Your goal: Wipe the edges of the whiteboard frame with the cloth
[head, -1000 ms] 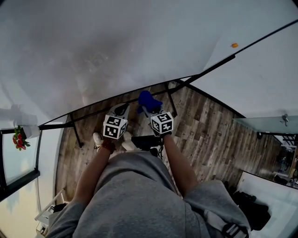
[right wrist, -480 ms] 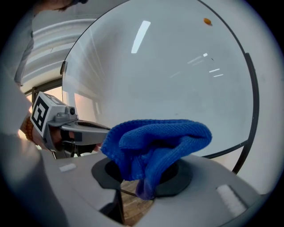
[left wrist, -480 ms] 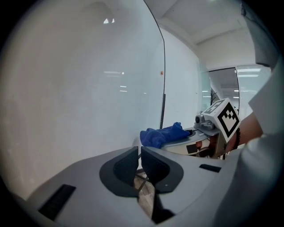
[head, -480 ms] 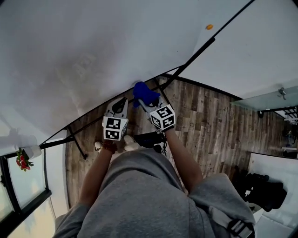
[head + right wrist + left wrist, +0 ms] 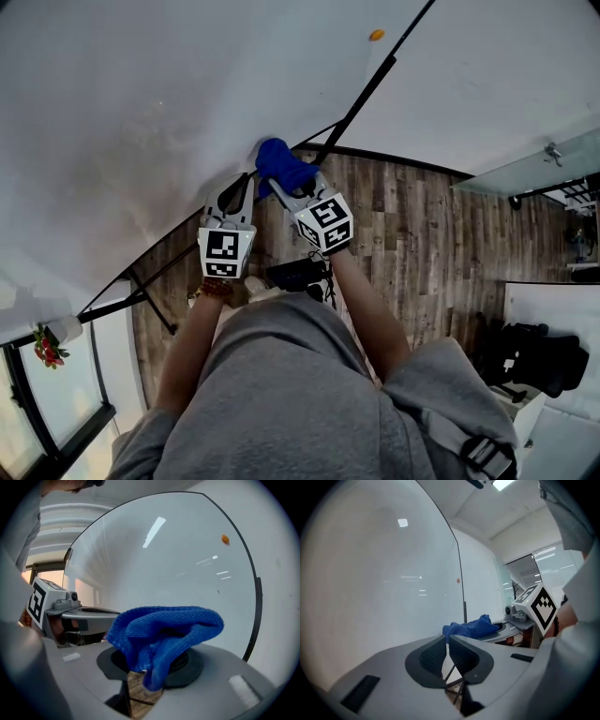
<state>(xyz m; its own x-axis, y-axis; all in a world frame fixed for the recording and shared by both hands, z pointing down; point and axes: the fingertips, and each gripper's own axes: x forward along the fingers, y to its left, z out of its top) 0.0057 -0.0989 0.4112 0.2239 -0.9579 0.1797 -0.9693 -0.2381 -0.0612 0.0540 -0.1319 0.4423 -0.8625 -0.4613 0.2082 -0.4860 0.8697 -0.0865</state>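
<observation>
Right gripper (image 5: 287, 190) pinches a bunched blue microfibre cloth (image 5: 280, 166) at the white whiteboard's thin black frame (image 5: 362, 89), near its lower corner; left gripper (image 5: 241, 185), jaws pressed together, just left

— What's the room like on your feed?
— I see a wood-plank floor (image 5: 422, 234) below, a white wall (image 5: 506, 84) on the right and a dark-framed window (image 5: 42, 408) at lower left.
— Light?
— A ceiling lamp (image 5: 502, 483) glows overhead. Black bags (image 5: 536, 364) lie at the floor's edge.

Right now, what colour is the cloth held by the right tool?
The cloth is plain bright blue; the right gripper view shows it best.
</observation>
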